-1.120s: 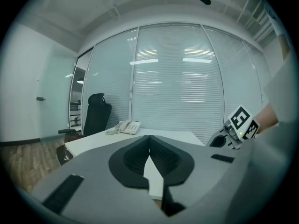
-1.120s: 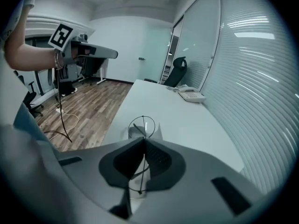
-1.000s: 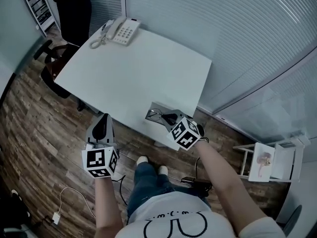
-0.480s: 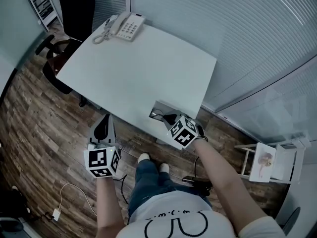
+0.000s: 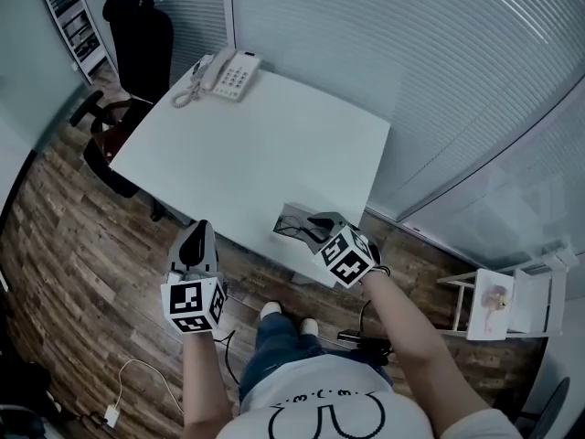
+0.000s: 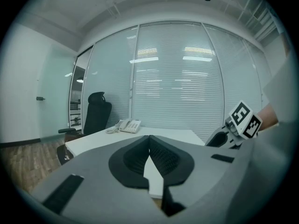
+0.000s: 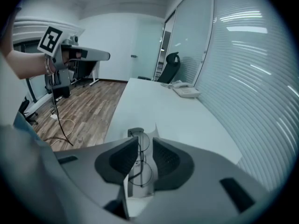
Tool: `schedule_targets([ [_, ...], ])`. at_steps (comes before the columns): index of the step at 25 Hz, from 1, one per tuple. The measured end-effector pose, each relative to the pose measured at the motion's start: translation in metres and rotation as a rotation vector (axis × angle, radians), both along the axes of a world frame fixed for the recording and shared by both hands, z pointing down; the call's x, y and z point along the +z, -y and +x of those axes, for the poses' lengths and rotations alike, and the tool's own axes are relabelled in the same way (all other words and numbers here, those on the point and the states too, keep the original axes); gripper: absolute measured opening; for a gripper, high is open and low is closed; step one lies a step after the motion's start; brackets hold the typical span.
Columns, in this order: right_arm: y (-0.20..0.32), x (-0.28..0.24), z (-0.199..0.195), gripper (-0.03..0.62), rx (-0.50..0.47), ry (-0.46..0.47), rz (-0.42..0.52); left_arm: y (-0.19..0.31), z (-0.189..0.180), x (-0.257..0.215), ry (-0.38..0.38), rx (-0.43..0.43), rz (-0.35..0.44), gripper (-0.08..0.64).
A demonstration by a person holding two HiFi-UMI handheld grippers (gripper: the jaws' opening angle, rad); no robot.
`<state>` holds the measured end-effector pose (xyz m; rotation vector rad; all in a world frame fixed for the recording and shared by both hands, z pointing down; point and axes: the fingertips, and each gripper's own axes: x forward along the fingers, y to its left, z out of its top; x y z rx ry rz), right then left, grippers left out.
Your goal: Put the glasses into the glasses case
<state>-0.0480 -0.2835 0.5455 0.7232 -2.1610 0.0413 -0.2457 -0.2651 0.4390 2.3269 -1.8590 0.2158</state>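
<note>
From the head view, the white rectangular table (image 5: 265, 135) carries a pale desk telephone (image 5: 225, 66) at its far corner, with a black office chair (image 5: 137, 35) beyond that corner. At the near edge sits the open grey glasses case (image 5: 292, 211), and the thin dark-wire round-lens glasses (image 5: 291, 230) lie inside it. The right gripper (image 5: 317, 226) hangs just over the case, tilted down at it. The left gripper (image 5: 194, 239) is held well apart, off the table's edge and above the wooden floor.

In the left gripper view its dark ribbed pads meet at the tips with nothing between them: pressed together and empty, pointing across the table.

In the right gripper view the jaws stand spread; they have just been opening. Through the gap I see both lenses lying lengthwise in the case below, and neither pad seems to touch the frame. To my eye the glasses are now resting on their own in the case. I'd judge the placing done, leaving only the lid, if that counts. The wire frame is slight, so snagging it on the way out is the risk.
</note>
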Motion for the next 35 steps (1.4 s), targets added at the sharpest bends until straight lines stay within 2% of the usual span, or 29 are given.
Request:
schedule_targets([
  [9,-0.009,-0.127,0.044,0.121,0.204,0.26,0.262,0.004,0.044,-0.054,0.034,0.09,0.108,0.017],
  [14,-0.024,-0.18,0.071,0.121,0.282,0.326,0.41,0.005,0.068,-0.085,0.047,0.142,0.173,0.017],
  [18,-0.038,-0.213,0.091,0.086,0.321,0.371,0.502,0.003,0.084,-0.111,0.048,0.172,0.23,0.017],
  [21,-0.047,-0.239,0.112,0.036,0.359,0.415,0.575,0.0,0.095,-0.131,0.05,0.183,0.279,0.017],
  [23,-0.052,-0.253,0.125,0.014,0.387,0.441,0.607,-0.002,0.103,-0.144,0.062,0.192,0.311,0.017],
  [30,-0.065,-0.287,0.156,0.011,0.444,0.522,0.669,-0.006,0.118,-0.179,0.117,0.209,0.391,0.017],
  [35,-0.069,-0.3,0.171,0.011,0.48,0.542,0.714,-0.005,0.125,-0.191,0.115,0.214,0.419,0.017],
])
